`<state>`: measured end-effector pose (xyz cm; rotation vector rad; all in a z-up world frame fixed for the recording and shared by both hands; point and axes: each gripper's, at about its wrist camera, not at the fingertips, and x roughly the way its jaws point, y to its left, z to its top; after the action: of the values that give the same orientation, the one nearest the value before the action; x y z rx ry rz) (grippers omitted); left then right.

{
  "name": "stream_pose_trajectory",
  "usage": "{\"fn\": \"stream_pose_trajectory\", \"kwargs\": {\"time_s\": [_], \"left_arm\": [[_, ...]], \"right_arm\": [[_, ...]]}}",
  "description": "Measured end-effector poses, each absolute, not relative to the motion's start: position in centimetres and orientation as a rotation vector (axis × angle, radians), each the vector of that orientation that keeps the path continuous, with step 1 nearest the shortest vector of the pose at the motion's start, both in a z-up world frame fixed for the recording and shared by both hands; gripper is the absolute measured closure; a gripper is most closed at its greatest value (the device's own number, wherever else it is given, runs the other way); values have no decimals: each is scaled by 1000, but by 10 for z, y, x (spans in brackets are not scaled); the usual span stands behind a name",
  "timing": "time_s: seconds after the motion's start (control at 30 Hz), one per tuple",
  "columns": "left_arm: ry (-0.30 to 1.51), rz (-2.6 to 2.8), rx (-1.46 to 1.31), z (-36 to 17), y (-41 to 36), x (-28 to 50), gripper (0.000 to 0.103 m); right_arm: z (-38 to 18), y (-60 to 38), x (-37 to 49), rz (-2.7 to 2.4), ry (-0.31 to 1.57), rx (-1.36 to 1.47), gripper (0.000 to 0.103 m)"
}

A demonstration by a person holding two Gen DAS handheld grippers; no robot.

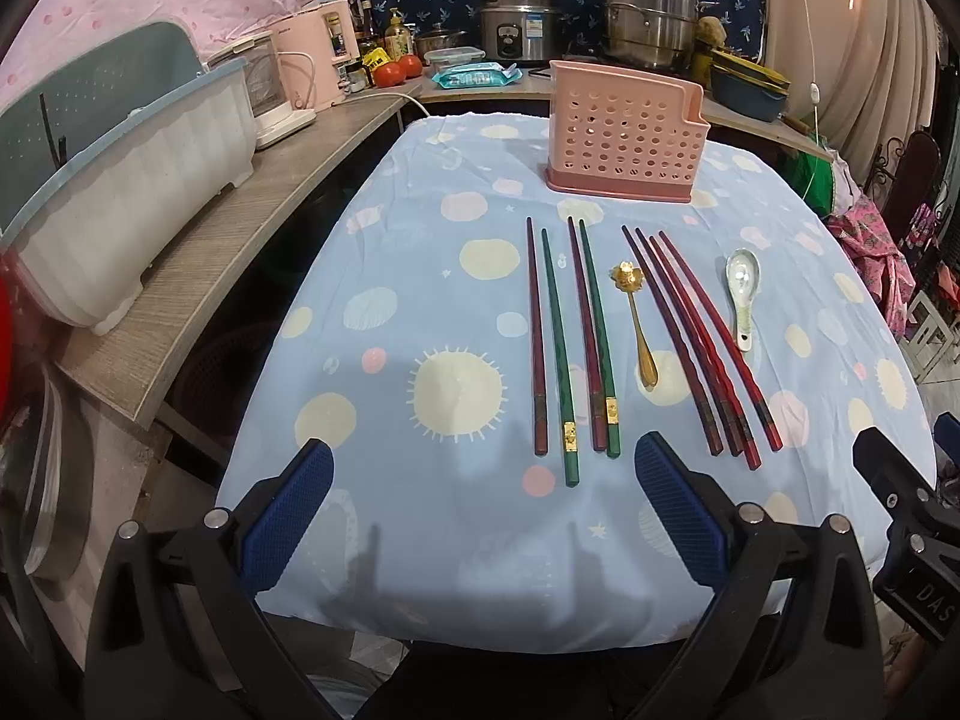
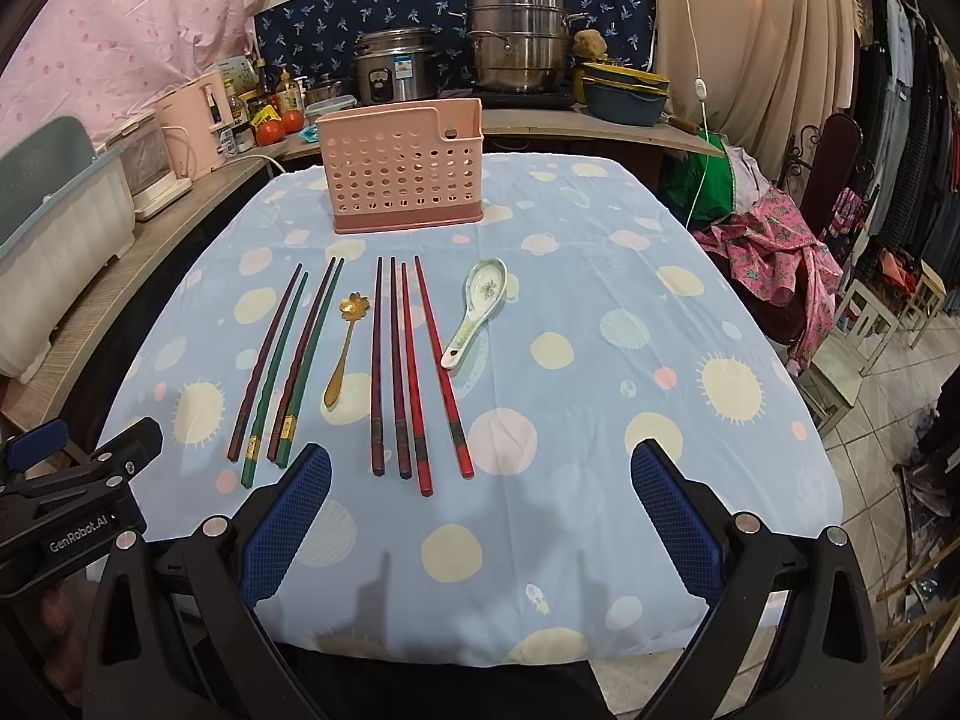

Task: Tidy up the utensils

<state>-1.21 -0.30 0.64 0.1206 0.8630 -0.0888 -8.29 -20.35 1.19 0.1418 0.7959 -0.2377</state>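
A pink perforated utensil holder (image 1: 624, 132) (image 2: 403, 167) stands at the far side of the table. In front of it lie several chopsticks: dark red and green ones (image 1: 570, 342) (image 2: 282, 360) on the left, red ones (image 1: 702, 342) (image 2: 408, 366) on the right. A gold spoon (image 1: 636, 318) (image 2: 343, 345) lies between the groups. A white ceramic spoon (image 1: 743, 294) (image 2: 477, 309) lies at the right. My left gripper (image 1: 483, 510) and right gripper (image 2: 480, 510) are both open and empty, above the table's near edge.
The table has a blue cloth with dots (image 1: 420, 300) (image 2: 600, 330). A counter (image 1: 270, 180) on the left holds a white dish rack (image 1: 120, 198) and appliances. Pots (image 2: 516, 42) stand behind. A chair with clothes (image 2: 780, 240) is at the right.
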Motion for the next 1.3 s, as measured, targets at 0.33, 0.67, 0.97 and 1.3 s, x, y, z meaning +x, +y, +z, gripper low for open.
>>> {"fn": "stream_pose_trajectory", "kwargs": {"time_s": [0.33,0.67,0.97,1.3], "left_arm": [[862,-94,121,8,-3,-12,7],[862,-94,120,8,-3,-12,7],[864,-95,119,9,-3,-12,7],[872,-95,114,6,-2,-11,7]], "right_arm": [[12,-203,-83,-238,796,143,7],[12,-203,-83,-237,794,142,7],[12,-202,-82,-237,796,145,7],[11,-203,-82,-237,796,146,7]]}}
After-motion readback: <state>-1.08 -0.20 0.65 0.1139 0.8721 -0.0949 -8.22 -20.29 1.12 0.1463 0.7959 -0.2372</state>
